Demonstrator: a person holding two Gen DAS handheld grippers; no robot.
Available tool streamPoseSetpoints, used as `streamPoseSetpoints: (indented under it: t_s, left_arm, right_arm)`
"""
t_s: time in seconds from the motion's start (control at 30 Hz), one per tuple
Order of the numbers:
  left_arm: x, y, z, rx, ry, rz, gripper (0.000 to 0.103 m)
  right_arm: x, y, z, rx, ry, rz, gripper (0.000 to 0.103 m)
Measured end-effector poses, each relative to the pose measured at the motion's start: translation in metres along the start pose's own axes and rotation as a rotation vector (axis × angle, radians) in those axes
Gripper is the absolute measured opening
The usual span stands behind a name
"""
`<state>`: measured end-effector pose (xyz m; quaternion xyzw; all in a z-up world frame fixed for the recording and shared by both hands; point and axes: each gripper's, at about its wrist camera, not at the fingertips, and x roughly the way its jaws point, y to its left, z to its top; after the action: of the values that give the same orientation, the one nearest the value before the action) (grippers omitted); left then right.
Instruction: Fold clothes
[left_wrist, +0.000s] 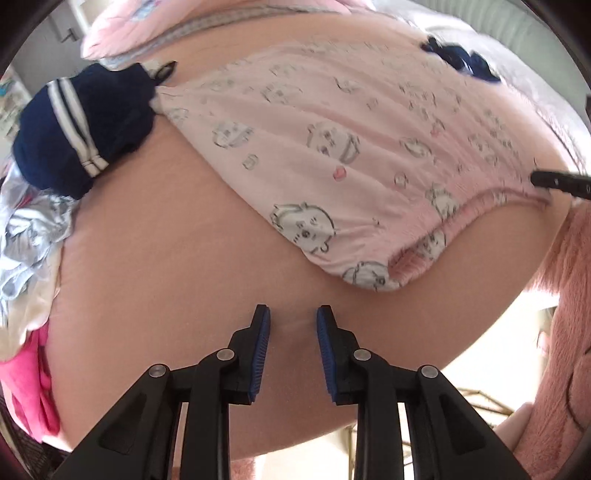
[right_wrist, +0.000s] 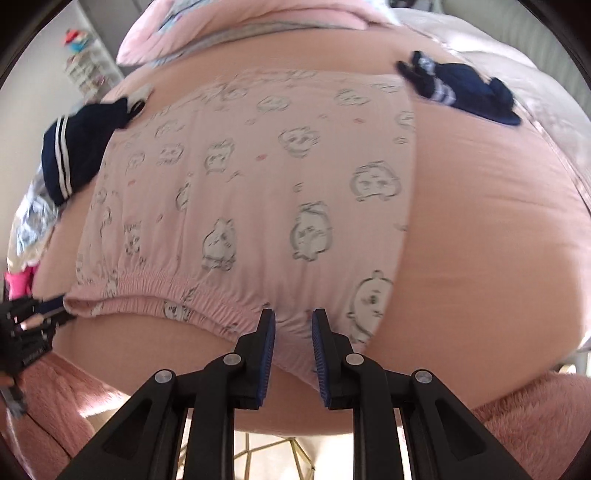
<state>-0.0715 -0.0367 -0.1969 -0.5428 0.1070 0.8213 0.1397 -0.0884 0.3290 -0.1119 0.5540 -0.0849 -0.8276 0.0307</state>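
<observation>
One printed pink garment (right_wrist: 258, 192) — two navy striped pieces (right_wrist: 77, 147) (right_wrist: 476, 96).

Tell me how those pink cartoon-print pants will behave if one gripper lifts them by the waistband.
The pink printed pants look thin and soft, lying flat with small wrinkles, so they will probably droop and fold. The gathered elastic waistband seems thicker, likely the surer place to pinch. They look light, and may slide on the smooth pink sheet.

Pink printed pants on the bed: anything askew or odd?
Mostly flat. The pink printed pants have their far left corner tucked under a navy striped garment, and the elastic waistband is bunched. No damage or spills visible.
</observation>
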Motion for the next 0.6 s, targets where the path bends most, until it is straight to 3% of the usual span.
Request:
streamPoseSetpoints:
  t_s: [0.13, 0.2, 0.3, 0.43, 0.6]
  left_arm:
    - [-0.017, 0.001, 0.014, -0.108, -0.147, -0.125, 0.024]
    - [-0.003, -0.005, 0.022, -0.116, -0.120, -0.109, 0.024]
    - [0.022, -0.013, 0.022, -0.085, -0.009, -0.061, 0.024]
    - [0.018, -0.015, 0.007, -0.032, 0.007, -0.015, 0.025]
    - [0.009, -0.007, 0.002, -0.013, 0.054, 0.015, 0.024]
  right_arm:
    - [-0.007, 0.002, 0.001, 0.002, -0.039, 0.008, 0.019]
    - [-0.006, 0.007, -0.002, -0.014, -0.052, 0.002, 0.019]
    - [0.007, 0.013, -0.003, -0.049, -0.050, -0.028, 0.019]
    - [0.006, 0.005, -0.017, -0.098, -0.085, -0.078, 0.020]
    - [0.001, -0.021, -0.017, -0.007, -0.052, -0.031, 0.024]
